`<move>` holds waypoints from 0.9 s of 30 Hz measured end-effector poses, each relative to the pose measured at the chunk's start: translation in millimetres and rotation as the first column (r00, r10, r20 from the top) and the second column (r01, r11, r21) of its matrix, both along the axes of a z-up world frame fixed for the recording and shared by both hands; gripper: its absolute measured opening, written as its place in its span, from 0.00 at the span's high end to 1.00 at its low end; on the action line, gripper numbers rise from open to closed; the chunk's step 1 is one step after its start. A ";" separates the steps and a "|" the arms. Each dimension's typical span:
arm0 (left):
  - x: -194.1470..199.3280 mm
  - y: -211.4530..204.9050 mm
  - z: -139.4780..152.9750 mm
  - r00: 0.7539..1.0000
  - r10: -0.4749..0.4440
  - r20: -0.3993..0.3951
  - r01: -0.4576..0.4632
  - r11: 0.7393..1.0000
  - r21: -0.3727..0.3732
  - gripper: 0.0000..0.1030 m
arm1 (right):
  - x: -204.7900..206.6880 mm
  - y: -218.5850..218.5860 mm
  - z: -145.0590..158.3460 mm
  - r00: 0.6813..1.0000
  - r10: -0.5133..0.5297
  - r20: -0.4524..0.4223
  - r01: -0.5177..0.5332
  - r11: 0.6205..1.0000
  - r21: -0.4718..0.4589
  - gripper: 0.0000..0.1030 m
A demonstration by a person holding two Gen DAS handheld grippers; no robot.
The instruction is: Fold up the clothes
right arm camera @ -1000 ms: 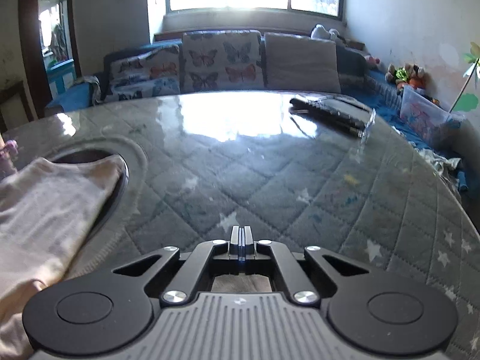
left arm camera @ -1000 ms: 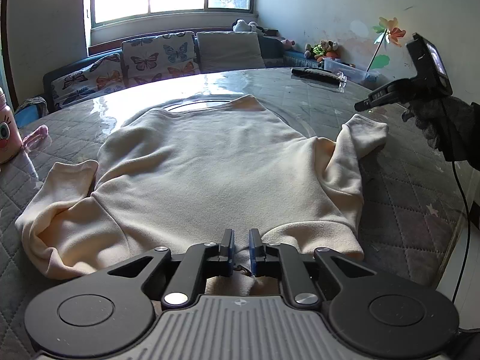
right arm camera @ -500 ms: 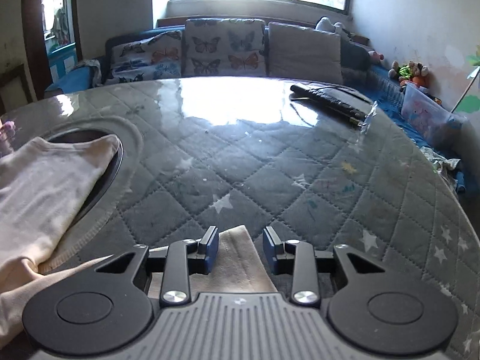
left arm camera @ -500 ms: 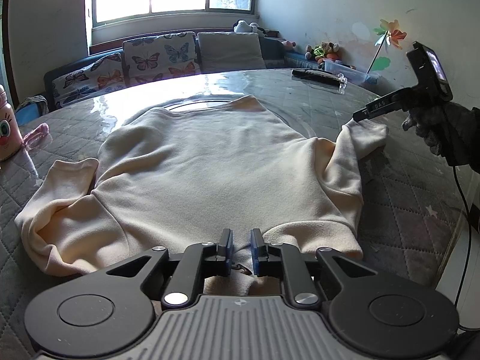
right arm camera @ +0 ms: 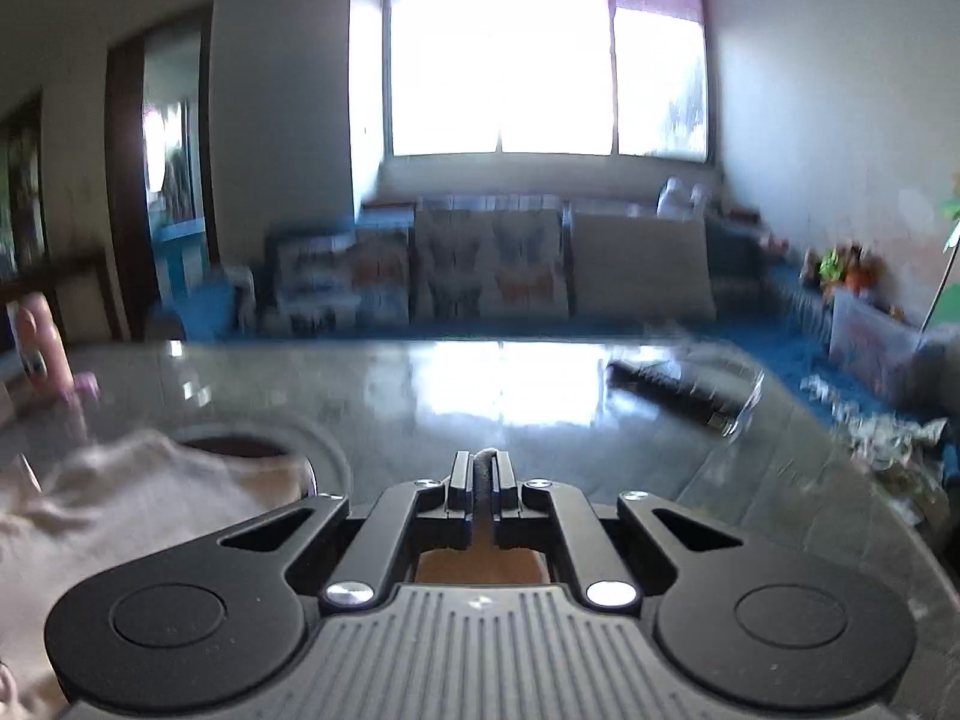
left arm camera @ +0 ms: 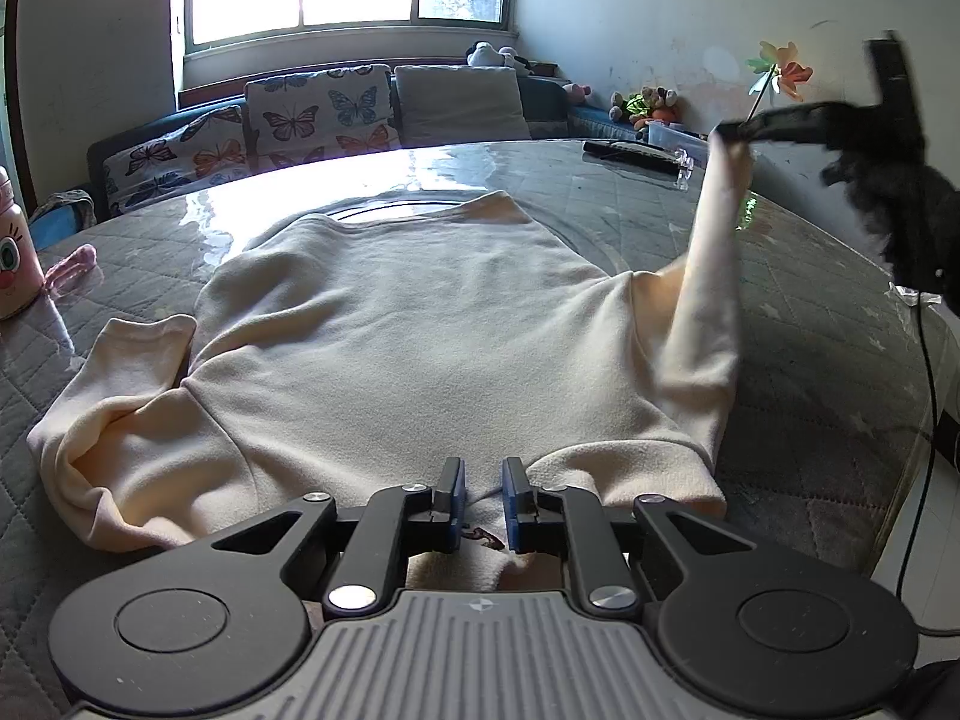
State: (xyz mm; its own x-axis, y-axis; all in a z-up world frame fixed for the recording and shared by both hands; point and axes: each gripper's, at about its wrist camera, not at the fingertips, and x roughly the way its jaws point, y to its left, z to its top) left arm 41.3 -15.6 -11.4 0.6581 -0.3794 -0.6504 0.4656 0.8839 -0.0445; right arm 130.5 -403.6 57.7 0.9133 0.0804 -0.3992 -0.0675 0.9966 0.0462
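A cream sweatshirt (left arm camera: pixel 420 330) lies spread flat on the quilted round table (left arm camera: pixel 810 360). At its near edge, my left gripper (left arm camera: pixel 482 498) is shut on a bunch of the fabric, which shows between the narrow blue pads. The garment's left sleeve (left arm camera: pixel 120 408) lies crumpled on the table. Its right sleeve (left arm camera: pixel 714 252) is pulled up off the table by the cuff. My right gripper (left arm camera: pixel 726 133) is shut on that cuff, held by a dark-gloved hand (left arm camera: pixel 888 192). The blurred right wrist view shows this right gripper (right arm camera: pixel 482 471) with a thin strip of cloth pinched between its jaws.
A pink bottle (left arm camera: pixel 15 252) stands at the table's left edge. A black remote-like object (left arm camera: pixel 636 153) lies at the far right. A sofa with butterfly cushions (left arm camera: pixel 312 114) runs behind the table. A black cable (left arm camera: pixel 927 390) hangs past the right rim.
The right gripper came down on the sleeve cuff with its jaws open, shut on it and lifted the sleeve up off the table. The left gripper has kept still.
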 end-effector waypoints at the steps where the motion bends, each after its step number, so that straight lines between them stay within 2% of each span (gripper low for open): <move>1: -0.1 0.3 -0.2 1.000 0.000 0.000 0.000 1.000 -0.002 0.85 | -9.0 -7.8 2.4 1.000 -0.004 0.018 0.004 1.000 0.014 0.95; 4: -0.2 0.9 -0.6 1.000 -0.002 0.002 0.002 1.000 -0.005 0.85 | -31.9 -32.6 -5.5 0.999 -0.053 -0.009 0.053 0.998 0.038 0.93; 8: -0.4 0.5 -0.5 1.000 -0.007 0.003 0.007 1.000 -0.001 0.85 | -57.1 -67.8 -27.2 0.978 -0.161 -0.133 0.168 0.985 0.043 0.90; 11: -0.4 -0.4 -0.2 1.000 -0.010 0.003 0.010 1.000 0.003 0.84 | -69.8 -76.9 -33.4 0.966 -0.187 -0.179 0.199 0.979 0.053 0.90; 16: -1.2 -2.3 0.3 1.000 -0.004 0.003 0.004 1.000 0.007 0.82 | -62.0 -62.0 -34.1 0.969 -0.129 -0.211 0.155 0.982 0.112 0.82; 18: -1.8 -3.1 0.7 1.000 -0.002 0.003 0.002 1.000 0.006 0.80 | -50.4 -44.6 -36.6 0.969 -0.065 -0.237 0.105 0.981 0.162 0.80; 20: -2.3 -3.1 0.5 1.000 -0.001 0.003 0.001 1.000 0.003 0.79 | -41.7 -27.9 -41.3 0.964 -0.032 -0.263 0.080 0.982 0.173 0.78; 27: -1.8 -1.5 -0.5 1.000 -0.004 0.004 0.004 1.000 -0.008 0.78 | -16.8 -7.5 -62.3 0.929 -0.061 -0.364 0.132 0.976 0.173 0.78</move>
State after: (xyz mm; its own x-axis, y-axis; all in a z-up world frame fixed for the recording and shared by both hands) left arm 39.4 -17.1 -11.9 0.6591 -0.3875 -0.6445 0.4695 0.8815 -0.0498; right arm 113.7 -411.0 -4.6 0.7215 0.1063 -0.6842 0.0848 0.9671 0.2397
